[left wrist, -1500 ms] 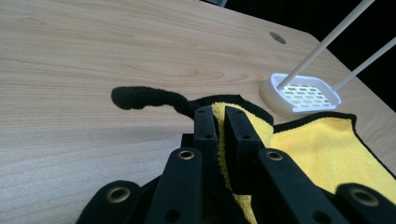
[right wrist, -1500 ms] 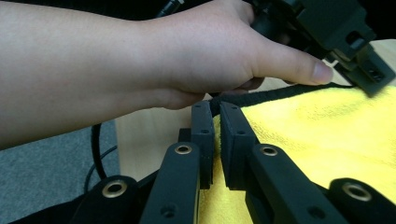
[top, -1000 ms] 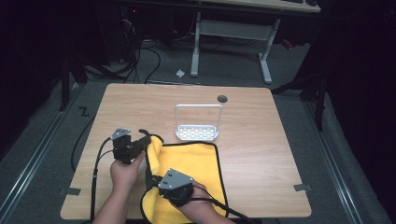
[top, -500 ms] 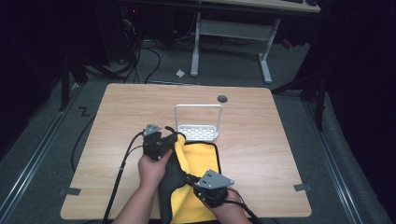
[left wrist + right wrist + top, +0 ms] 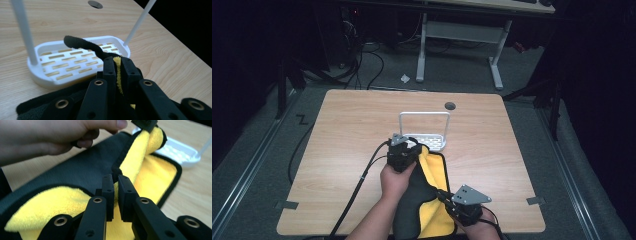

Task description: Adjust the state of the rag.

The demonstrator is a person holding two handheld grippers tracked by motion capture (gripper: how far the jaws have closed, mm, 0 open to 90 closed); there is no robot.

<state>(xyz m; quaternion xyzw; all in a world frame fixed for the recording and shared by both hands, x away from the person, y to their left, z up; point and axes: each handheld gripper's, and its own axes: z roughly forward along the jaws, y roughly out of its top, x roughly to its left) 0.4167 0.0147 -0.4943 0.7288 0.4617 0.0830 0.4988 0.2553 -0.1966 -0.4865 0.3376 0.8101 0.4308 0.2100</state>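
Yellow cloth (image 5: 435, 165) pinched in both hand-held grippers.

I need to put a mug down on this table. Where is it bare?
Bare wood lies left of the white slotted plastic rack and right of the yellow-and-black cloth. The near middle is crowded by the cloth and both hands.

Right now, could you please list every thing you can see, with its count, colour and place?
cloth: one, yellow with black back and edging, near middle of table, being folded, pinched at two edge points
rack: one, white, slotted tray with hoop handle, table centre, beyond the cloth
table: one, light wood, with a dark round hole near its far edge
left hand-held gripper: one, black, shut on cloth edge beside rack
right hand-held gripper: one, black, shut on cloth edge near front
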